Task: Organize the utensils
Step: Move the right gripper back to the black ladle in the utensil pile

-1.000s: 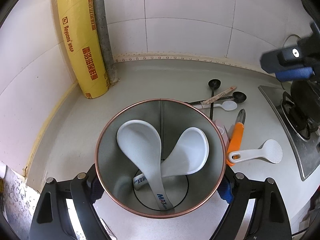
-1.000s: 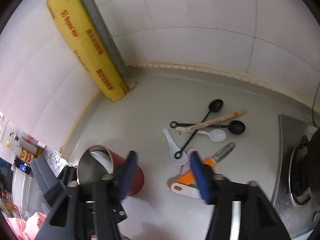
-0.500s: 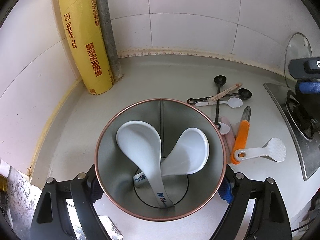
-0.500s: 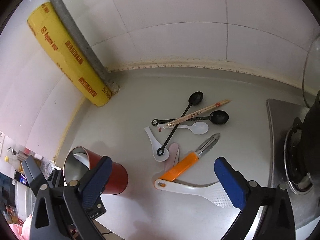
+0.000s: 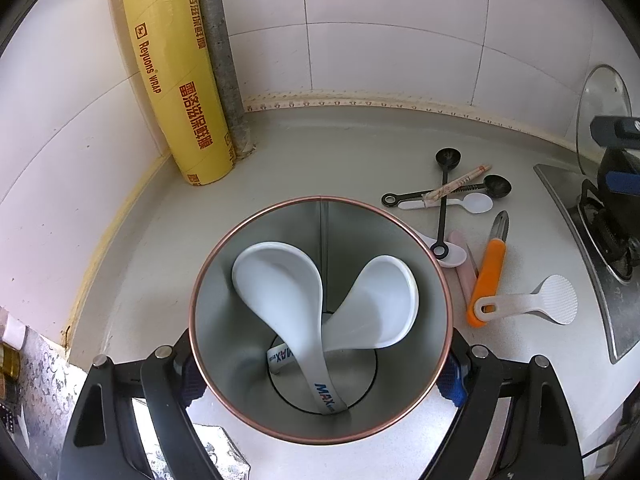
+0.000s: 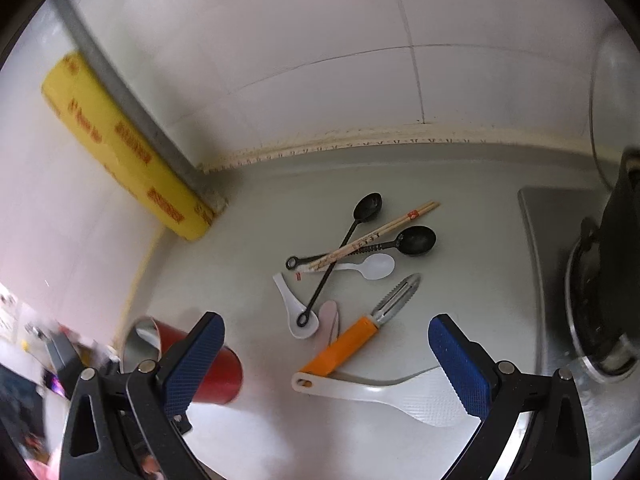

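My left gripper (image 5: 320,376) is shut on a steel cup (image 5: 224,320) with a copper rim, its pads pressing both sides. Two white ceramic spoons (image 5: 280,276) stand bowl-up inside it. In the right wrist view the cup (image 6: 216,376) shows red outside, at the lower left. My right gripper (image 6: 326,354) hangs wide open above loose utensils on the counter. These are a white rice paddle (image 6: 400,394), an orange peeler (image 6: 344,346), a pink piece (image 6: 330,316), a small white spoon (image 6: 296,312), two black spoons (image 6: 416,240), chopsticks (image 6: 384,228) and a plastic spoon (image 6: 376,266). Nothing is between its pads.
A yellow cling-wrap roll (image 5: 176,80) leans in the corner against a grey pipe (image 5: 224,60). A steel stove (image 5: 592,248) with a black pot (image 6: 616,260) borders the utensils on the right. A glass lid (image 5: 604,112) stands against the tiled wall.
My right gripper has opened wide and shifted right and lower, from beside the cup to over the rice paddle and peeler. The left gripper still holds the cup in place.
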